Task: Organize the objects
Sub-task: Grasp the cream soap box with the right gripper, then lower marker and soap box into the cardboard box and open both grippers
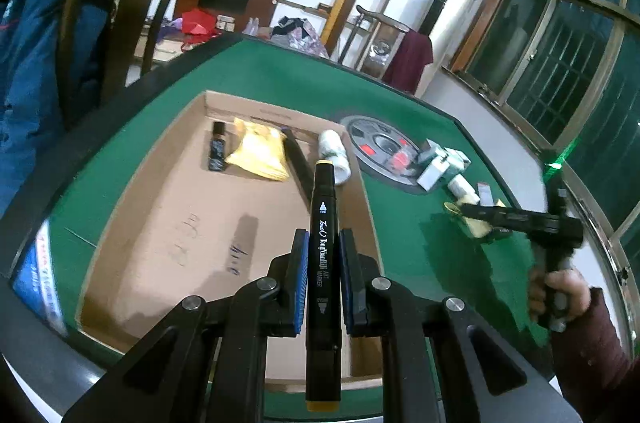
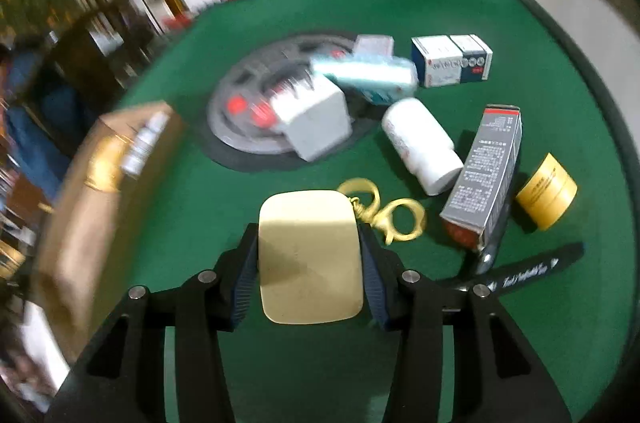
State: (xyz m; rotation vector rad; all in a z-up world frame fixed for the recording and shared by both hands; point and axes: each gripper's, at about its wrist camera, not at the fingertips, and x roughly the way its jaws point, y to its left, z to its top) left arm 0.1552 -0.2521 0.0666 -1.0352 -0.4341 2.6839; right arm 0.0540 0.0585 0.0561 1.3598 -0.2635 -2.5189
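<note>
1. Left gripper (image 1: 324, 271): pads closed on a black art marker (image 1: 323, 263) with white lettering and yellowish end caps; barrel runs along the fingers, over the cardboard box (image 1: 160, 223).
2. Box contents, counted: one dark small bottle (image 1: 218, 151), one yellow packet (image 1: 260, 153), one long black item (image 1: 299, 159), one white bottle (image 1: 334, 155) at the far right corner.
3. Right gripper (image 2: 310, 257): fingers spread moderately, clamping a pale gold rounded-square tag (image 2: 310, 255) by its sides; gold clasp (image 2: 384, 211) attached at its far right corner.
4. On green table (image 2: 280, 363), right wrist view: one white bottle lying down (image 2: 420, 143), one grey carton (image 2: 486, 175), one yellow jar (image 2: 546, 190), one blue-white box (image 2: 452, 60), a second black marker (image 2: 532, 265).
5. Boxes on the grey centre disc (image 2: 248, 111) are blurred; count uncertain.
</note>
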